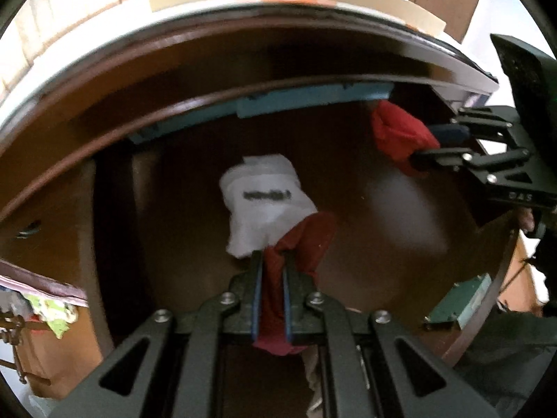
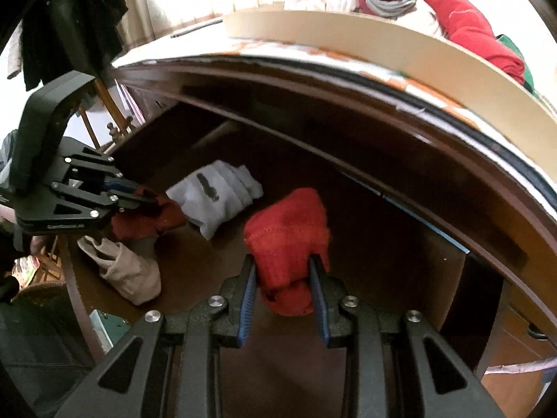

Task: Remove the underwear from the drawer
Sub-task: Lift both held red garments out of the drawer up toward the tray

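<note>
My left gripper point(image 1: 272, 254) is shut on dark red underwear point(image 1: 306, 244) inside the open wooden drawer point(image 1: 400, 181); it also shows in the right wrist view point(image 2: 153, 202) with that cloth point(image 2: 146, 221). My right gripper point(image 2: 282, 259) is shut on a bright red bundle of underwear point(image 2: 289, 233), held above the drawer floor; it shows at the right of the left wrist view point(image 1: 423, 146) with the red bundle point(image 1: 397, 136). A folded white garment with a dark label point(image 1: 264, 198) lies on the drawer floor ahead point(image 2: 217, 195).
A beige folded garment point(image 2: 122, 268) lies near the drawer's front left. The tabletop edge point(image 2: 383, 83) overhangs the drawer, with a cream board point(image 2: 417, 45) and red clothes point(image 2: 466, 24) on top. A green box point(image 1: 459, 299) sits at the drawer's front right.
</note>
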Action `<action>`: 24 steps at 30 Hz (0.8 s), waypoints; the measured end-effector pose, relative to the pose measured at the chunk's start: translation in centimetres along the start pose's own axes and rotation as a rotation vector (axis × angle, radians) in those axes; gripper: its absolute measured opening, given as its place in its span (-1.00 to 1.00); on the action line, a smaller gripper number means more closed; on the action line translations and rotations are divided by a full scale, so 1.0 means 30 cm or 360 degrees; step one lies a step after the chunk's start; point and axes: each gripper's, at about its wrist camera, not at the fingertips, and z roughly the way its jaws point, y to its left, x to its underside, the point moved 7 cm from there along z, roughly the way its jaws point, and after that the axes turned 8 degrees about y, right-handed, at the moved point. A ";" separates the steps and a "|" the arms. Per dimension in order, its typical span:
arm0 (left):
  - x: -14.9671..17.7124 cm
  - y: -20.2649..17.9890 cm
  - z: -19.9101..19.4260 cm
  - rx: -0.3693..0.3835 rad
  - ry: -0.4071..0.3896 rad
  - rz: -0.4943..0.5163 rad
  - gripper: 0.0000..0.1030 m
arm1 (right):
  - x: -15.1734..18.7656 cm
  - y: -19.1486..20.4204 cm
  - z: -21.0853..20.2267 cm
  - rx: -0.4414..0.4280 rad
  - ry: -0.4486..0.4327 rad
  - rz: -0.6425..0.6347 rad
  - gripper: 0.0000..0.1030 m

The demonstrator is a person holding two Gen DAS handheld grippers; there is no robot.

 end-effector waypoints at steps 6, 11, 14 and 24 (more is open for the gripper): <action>0.002 0.008 -0.043 -0.0100 -0.0094 -0.0024 -0.87 | -0.008 0.006 -0.021 -0.0008 -0.0086 0.0032 -0.39; -0.003 0.039 -0.108 -0.0166 -0.0170 -0.0037 -0.87 | -0.013 0.022 -0.041 0.0001 -0.0147 0.0015 -0.39; -0.032 0.044 -0.117 -0.0201 -0.0204 -0.0049 -0.87 | -0.011 0.033 -0.047 0.0005 -0.0176 -0.0003 -0.39; -0.040 0.056 -0.152 -0.0293 -0.0341 -0.0092 -0.87 | -0.004 0.050 -0.081 -0.0008 -0.0267 -0.0014 -0.39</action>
